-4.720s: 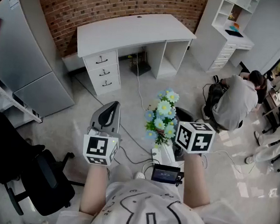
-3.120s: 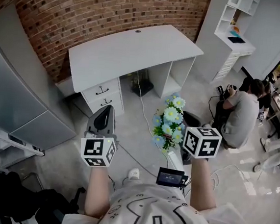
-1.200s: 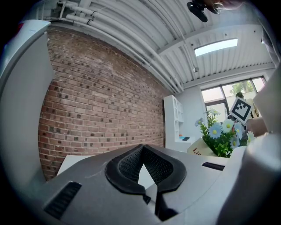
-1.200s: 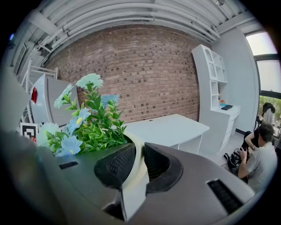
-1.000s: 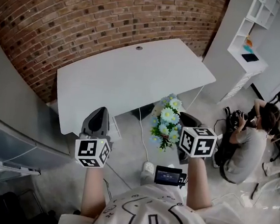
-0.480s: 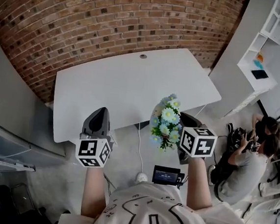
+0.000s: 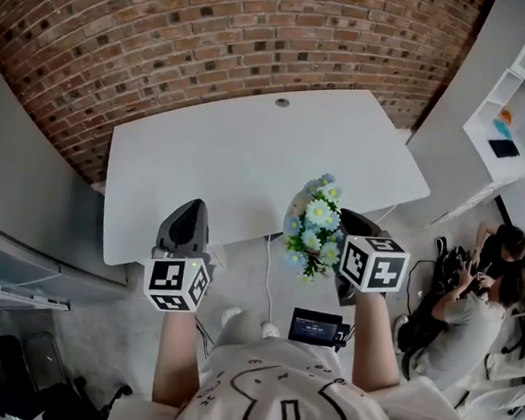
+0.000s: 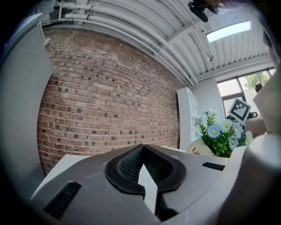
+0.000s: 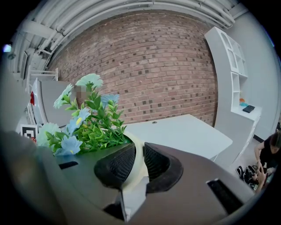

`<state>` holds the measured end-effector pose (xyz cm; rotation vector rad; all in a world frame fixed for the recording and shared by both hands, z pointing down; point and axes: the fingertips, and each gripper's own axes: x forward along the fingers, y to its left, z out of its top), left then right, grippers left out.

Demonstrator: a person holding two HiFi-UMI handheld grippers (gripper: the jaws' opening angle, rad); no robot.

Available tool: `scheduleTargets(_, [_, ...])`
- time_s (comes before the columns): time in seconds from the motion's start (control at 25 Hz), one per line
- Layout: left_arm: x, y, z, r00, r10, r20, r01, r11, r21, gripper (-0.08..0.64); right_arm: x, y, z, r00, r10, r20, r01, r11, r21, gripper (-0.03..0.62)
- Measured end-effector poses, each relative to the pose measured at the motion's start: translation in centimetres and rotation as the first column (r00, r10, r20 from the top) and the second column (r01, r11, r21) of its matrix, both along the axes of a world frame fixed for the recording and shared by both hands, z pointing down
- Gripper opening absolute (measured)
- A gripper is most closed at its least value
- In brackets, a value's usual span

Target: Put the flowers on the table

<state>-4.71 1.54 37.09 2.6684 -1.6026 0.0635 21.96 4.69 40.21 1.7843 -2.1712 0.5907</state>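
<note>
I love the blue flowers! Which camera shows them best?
The right gripper view: the flowers fill its left side close up, held in the right hand-held gripper. The head view shows them small from above; the left gripper view only at its right edge.

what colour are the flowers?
Pale blue and white flowers, yellow centres. Clearest in the right gripper view.
</note>
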Motion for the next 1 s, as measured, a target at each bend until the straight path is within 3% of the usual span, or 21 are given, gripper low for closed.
scheduleTargets(0.28, [-0.8,-3.6,0.4,1.0,0.005,0.002,-0.005,1.0,-0.011,0.0,-1.0,-3.8,0.2,1.0,-0.004,0.001,0.004,1.0,-0.009,0.06])
scheduleTargets(1.0, [-3.8,-20.9,1.0,0.998,0.027,-0.054,-0.028,0.999,-0.019,0.0,-3.9,-20.4,0.2,1.0,0.02,-0.018,-0.021,0.999,-0.025,0.06])
